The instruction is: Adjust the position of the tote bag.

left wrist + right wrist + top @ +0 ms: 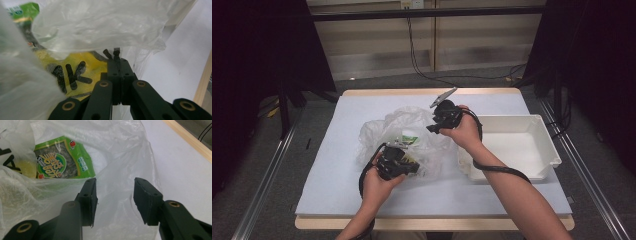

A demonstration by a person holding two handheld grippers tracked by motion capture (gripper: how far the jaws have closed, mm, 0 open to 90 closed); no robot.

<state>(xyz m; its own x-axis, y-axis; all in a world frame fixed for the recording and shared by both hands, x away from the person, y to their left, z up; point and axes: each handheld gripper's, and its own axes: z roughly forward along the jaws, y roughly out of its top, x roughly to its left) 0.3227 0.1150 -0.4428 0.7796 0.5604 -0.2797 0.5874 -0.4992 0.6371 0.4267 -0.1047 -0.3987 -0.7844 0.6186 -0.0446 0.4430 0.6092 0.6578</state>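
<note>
Even overhead light fell on the table [337, 185], while the surroundings were dark. Shadows were soft. The plastic bag [100, 22] showed mild glare and blur close to the left gripper's camera; all views were slightly soft.

My left hand [379, 182] holds the left tool [398, 162] low and close to me, its jaws pressed flat together with no gap between them. My right forearm [512, 195] reaches farther forward, and my right hand [464, 131] lifts the right tool [115, 197] higher, its jaws spread well apart.
</note>
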